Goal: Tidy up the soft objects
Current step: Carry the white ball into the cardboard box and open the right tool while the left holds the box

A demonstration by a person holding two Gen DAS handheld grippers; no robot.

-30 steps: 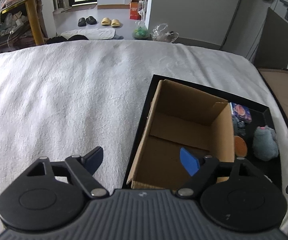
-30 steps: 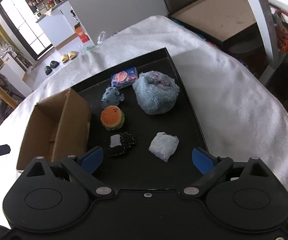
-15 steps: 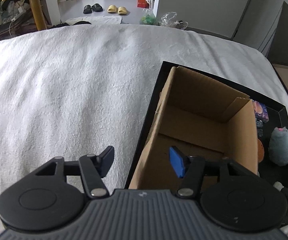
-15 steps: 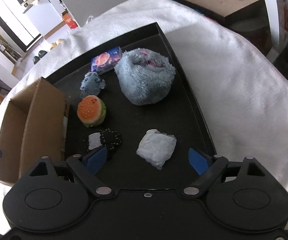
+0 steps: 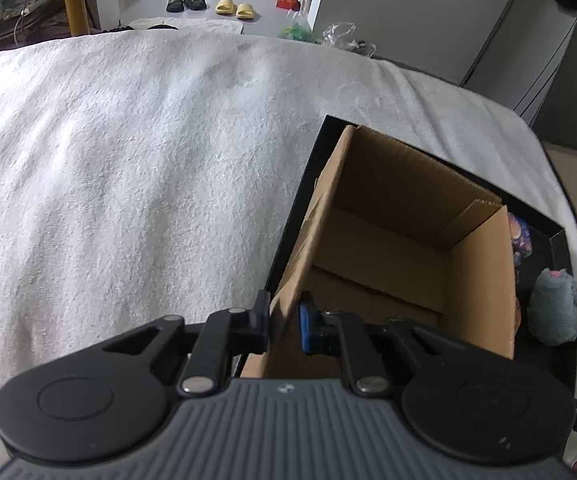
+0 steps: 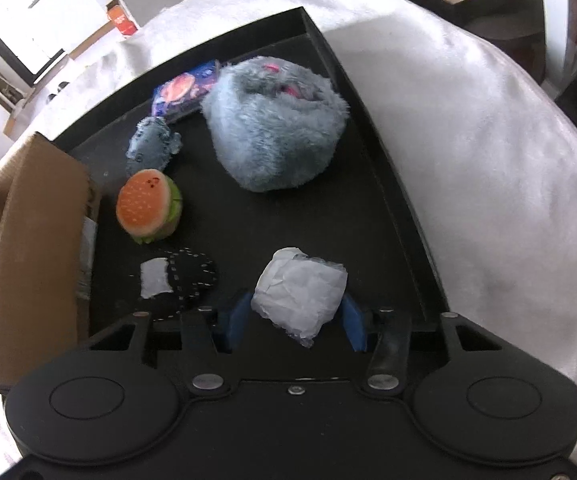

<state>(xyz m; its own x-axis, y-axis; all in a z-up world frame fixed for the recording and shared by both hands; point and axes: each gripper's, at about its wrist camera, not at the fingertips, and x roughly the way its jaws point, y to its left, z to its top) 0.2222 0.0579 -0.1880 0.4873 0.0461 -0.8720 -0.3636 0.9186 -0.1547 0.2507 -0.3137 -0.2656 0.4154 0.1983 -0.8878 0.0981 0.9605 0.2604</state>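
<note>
Since a second ago both grippers have closed in: left gripper (image 5: 284, 326) fingers now pinch the near wall of the box (image 5: 392, 240), likely steadying it. Right gripper (image 6: 294, 322) fingers bracket the white packet (image 6: 300, 290) between them on the tray (image 6: 388, 184), touching, squeeze uncertain.

Both wrist views look down, seemingly close, sharing the box (image 5: 388, 240).

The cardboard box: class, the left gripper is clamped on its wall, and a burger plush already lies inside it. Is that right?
Not quite. The left gripper is clamped on the cardboard box wall, but the box is empty in the left wrist view. The right wrist view shows the burger plush outside it, on the black tray.
</note>
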